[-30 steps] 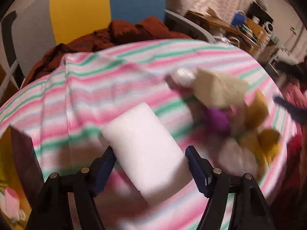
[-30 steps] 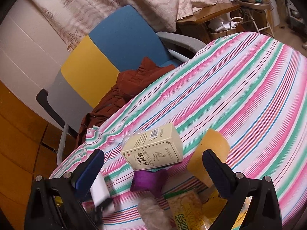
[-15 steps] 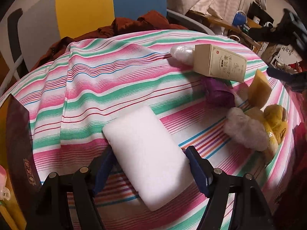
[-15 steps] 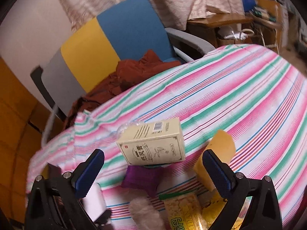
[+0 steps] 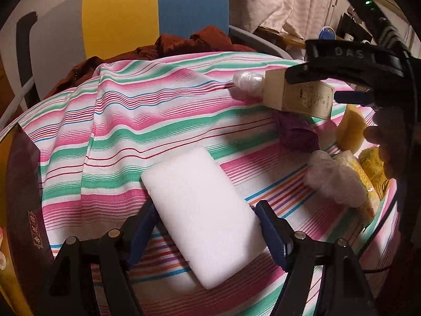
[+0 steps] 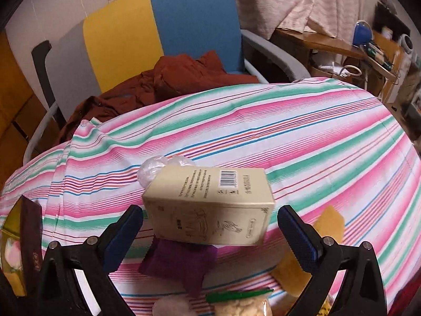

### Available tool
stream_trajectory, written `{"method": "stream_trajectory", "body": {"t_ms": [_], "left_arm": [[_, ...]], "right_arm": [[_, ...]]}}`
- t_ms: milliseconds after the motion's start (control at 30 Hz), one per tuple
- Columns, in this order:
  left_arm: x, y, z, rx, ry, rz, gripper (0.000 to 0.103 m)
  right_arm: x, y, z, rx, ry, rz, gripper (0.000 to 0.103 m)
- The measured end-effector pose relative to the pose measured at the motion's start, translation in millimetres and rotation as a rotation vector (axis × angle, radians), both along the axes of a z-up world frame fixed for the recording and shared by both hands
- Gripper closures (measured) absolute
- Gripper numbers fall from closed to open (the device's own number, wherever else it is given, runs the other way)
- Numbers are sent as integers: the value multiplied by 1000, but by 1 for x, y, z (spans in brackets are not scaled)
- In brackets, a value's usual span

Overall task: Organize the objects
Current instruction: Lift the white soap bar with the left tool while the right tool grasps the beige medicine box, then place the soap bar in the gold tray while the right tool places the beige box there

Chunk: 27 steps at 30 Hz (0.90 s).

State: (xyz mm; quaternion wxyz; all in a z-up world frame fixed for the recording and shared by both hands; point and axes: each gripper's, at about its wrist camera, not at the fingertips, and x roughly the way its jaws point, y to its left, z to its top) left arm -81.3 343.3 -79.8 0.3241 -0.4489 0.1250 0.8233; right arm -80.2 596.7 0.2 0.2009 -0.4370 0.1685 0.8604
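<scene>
A: White foam block (image 5: 202,202) — where did it lie?

B: Near the table's front edge, on the striped tablecloth (image 5: 158,110), clamped between the blue pads of the left gripper (image 5: 204,226), whose jaws stood only as wide as the block.

A: And the beige carton (image 6: 210,205)?

B: Atop a purple pouch (image 6: 179,260), midway between the wide-spread jaws of the right gripper (image 6: 210,231), neither pad touching. A dark box (image 6: 29,242) stood at the left edge; cloth toward the far edge lay bare.
</scene>
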Motion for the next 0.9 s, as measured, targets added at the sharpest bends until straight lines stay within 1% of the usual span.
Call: {"method": "stream_trajectory", "body": {"t_ms": [100, 200, 267, 333, 433, 567, 667, 900], "left_arm": [[3, 0, 0, 4, 22, 5, 26], [2, -2, 0, 13, 19, 10, 26], [4, -1, 0, 7, 28, 9, 26], [5, 0, 0, 5, 35, 13, 26], [5, 0, 0, 7, 35, 15, 27], [5, 0, 3, -4, 33, 9, 30], [6, -3, 9, -20, 27, 15, 30], [30, -19, 48, 10, 114, 12, 30]], "right_arm": [[-6, -2, -3, 7, -5, 23, 0], [-11, -4, -8, 41, -23, 39, 0], [-13, -4, -14, 27, -41, 41, 3], [-10, -2, -12, 16, -34, 41, 4], [-4, 2, -4, -3, -4, 20, 4], [8, 3, 16, 9, 72, -4, 4], [12, 2, 24, -1, 111, 2, 4], [13, -14, 38, -3, 183, 80, 4]]}}
